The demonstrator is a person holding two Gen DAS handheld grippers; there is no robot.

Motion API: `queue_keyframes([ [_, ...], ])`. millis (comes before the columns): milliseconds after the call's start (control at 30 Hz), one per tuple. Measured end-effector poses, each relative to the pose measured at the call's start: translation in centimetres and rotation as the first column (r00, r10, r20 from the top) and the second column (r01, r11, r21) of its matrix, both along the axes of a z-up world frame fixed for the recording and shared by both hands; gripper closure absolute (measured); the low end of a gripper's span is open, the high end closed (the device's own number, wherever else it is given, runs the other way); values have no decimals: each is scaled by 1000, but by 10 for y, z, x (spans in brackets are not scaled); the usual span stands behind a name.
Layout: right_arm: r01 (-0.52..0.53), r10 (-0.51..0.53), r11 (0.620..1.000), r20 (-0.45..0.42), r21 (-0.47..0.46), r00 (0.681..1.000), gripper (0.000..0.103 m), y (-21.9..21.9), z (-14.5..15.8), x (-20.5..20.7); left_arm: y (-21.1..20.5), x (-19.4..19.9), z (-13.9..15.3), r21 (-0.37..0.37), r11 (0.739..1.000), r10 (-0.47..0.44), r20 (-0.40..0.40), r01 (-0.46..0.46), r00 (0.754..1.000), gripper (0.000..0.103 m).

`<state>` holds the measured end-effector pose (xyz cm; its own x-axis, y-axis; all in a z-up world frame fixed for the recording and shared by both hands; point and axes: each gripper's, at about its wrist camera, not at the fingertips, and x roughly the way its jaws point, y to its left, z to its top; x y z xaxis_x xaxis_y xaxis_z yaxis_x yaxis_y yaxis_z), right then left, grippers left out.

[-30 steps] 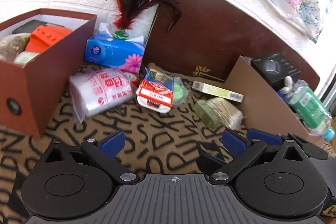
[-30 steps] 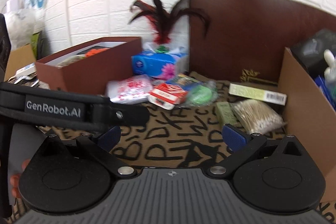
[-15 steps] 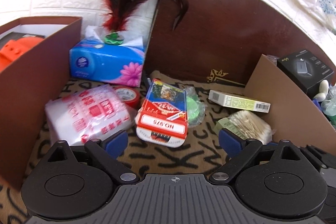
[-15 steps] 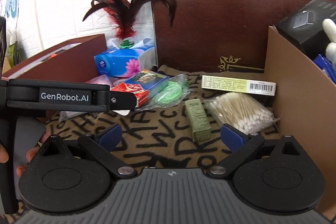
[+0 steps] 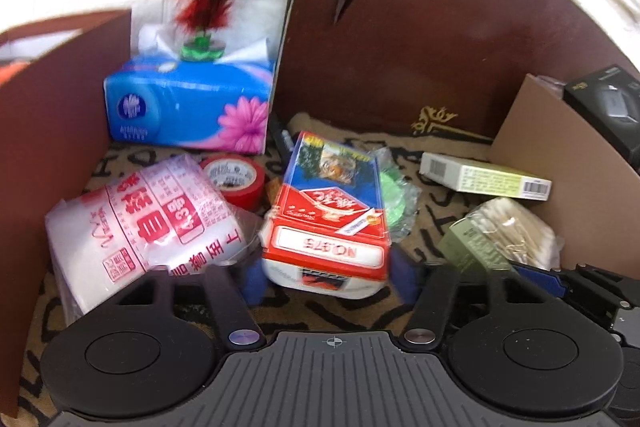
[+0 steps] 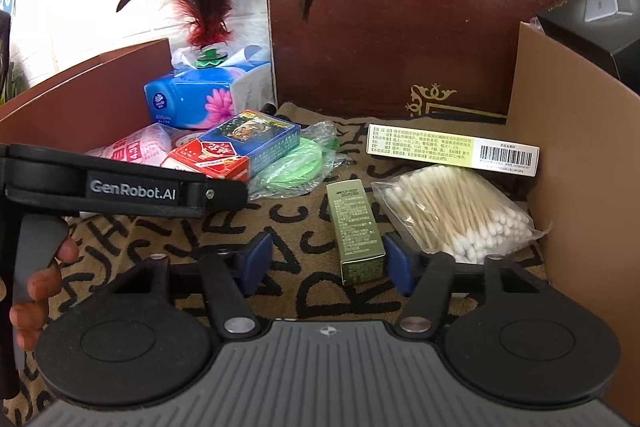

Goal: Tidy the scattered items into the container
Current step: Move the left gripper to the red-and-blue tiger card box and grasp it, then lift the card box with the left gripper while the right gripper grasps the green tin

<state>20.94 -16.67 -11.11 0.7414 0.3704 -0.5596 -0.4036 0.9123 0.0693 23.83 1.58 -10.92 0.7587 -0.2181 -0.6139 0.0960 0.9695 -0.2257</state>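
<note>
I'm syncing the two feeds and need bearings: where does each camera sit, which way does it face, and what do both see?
Left wrist: sits on the left gripper, looks forward and down at the red-and-blue box between its open fingers; only the gripper's black body shows.
Right wrist: sits on the right gripper, faces the small green box and cotton swabs; the left gripper's body and the person's fingers show at left.
Shared: tissue pack, red-and-blue box, green box, swabs.
</note>
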Motion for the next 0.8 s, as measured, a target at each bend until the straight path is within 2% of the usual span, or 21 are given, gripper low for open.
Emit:
queue_keyframes([
  [33, 0, 0, 1000, -1, -1, 1000, 45, 0, 0, 1, 1, 0, 0, -1, 1000, 7, 4, -7, 1000, 42],
  [100, -3, 3, 1000, 0, -10, 1000, 66, 1, 0, 1, 1, 1, 1, 0, 1000, 6, 4, -6, 1000, 43],
  [167, -9, 9, 1000, -1, -15, 1000, 78, 1, 0, 0, 0, -3, 2, -2, 1000, 2, 2, -2, 1000, 43],
  [300, -22, 22, 1000, 2, -20, 1000, 78, 1, 2, -9, 0, -18, 4, -8, 1000, -6, -6, 6, 1000, 43],
  [467, -52, 52, 999, -19, -11, 998, 78, -4, 7, -35, 3, -58, 9, -29, 999, -15, -34, 14, 999, 43],
  [800, -122, 120, 992, -74, -14, 990, 78, -5, 15, -133, 10, -170, 8, -26, 999, 20, -76, -22, 997, 43],
])
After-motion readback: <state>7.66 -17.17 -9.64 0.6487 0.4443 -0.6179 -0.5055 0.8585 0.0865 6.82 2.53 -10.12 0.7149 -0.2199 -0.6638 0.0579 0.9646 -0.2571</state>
